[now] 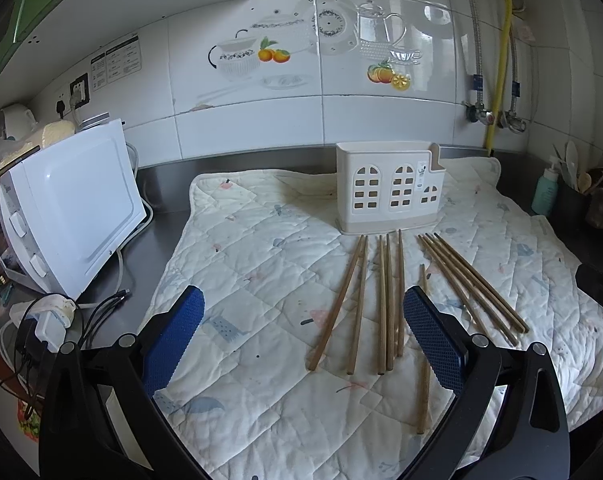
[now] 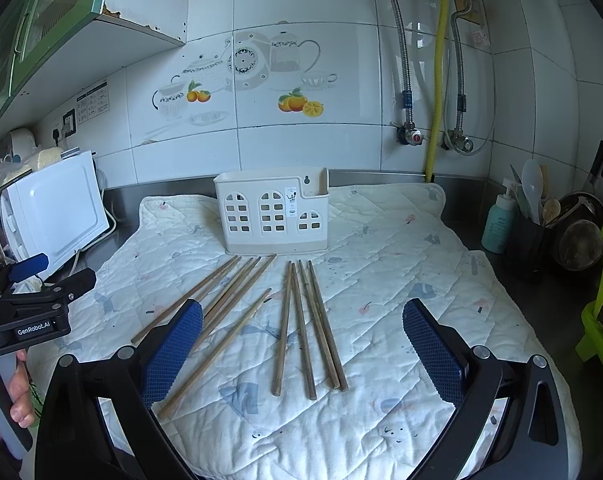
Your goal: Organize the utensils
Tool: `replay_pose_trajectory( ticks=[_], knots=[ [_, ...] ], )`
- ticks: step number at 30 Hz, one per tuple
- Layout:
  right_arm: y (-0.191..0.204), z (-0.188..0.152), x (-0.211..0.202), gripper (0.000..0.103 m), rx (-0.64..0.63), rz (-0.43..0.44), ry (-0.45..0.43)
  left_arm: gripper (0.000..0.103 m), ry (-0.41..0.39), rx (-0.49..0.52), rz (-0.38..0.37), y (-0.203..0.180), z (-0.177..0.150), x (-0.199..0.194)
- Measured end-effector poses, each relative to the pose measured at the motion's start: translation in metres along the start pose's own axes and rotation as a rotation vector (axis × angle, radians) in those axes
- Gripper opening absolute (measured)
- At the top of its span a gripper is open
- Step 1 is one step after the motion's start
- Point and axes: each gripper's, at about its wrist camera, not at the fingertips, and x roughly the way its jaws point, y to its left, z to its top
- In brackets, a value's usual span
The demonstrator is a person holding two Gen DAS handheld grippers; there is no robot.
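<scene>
1. Left gripper [image 1: 303,340] spread wide, nothing between its blue pads, hovering over the quilted mat [image 1: 241,248]; bare mat under and left of it.
2. Right gripper [image 2: 302,354] also spread wide, holding nothing; open mat to its right up to the mat edge.
3. Wooden chopsticks [image 2: 301,328] lie flat on the mat, loose, in rough groups, all well short of both sets of pads except a few.
4. In the right wrist view one long chopstick [image 2: 215,350] runs diagonally beside the left pad; the group of four lies between the pads, ahead of them.
5. In the left wrist view a single chopstick [image 1: 423,352] passes just behind the right pad, partly hidden.
6. Chopsticks are plain light-brown sticks, thin, tips pointing toward the holder.
7. White plastic utensil holder [image 2: 272,210] stands upright at the mat's far side, window-shaped cutouts, just beyond the chopstick tips.
8. White microwave [image 1: 69,208] crowds the left; teal bottle [image 2: 498,224] and dark utensil pot [image 2: 527,244] on the right.
9. Tiled wall [image 2: 301,140] closes the back.
</scene>
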Motion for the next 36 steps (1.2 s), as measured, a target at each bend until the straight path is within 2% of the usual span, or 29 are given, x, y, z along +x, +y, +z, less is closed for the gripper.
replay_pose_trajectory(
  ticks=[36],
  knots=[
    [-0.0058, -0.0014, -0.0057, 0.097, -0.023, -0.058, -0.014, 0.098, 0.004, 0.003, -0.008, -0.0023, -0.0001, 0.0003]
  ],
)
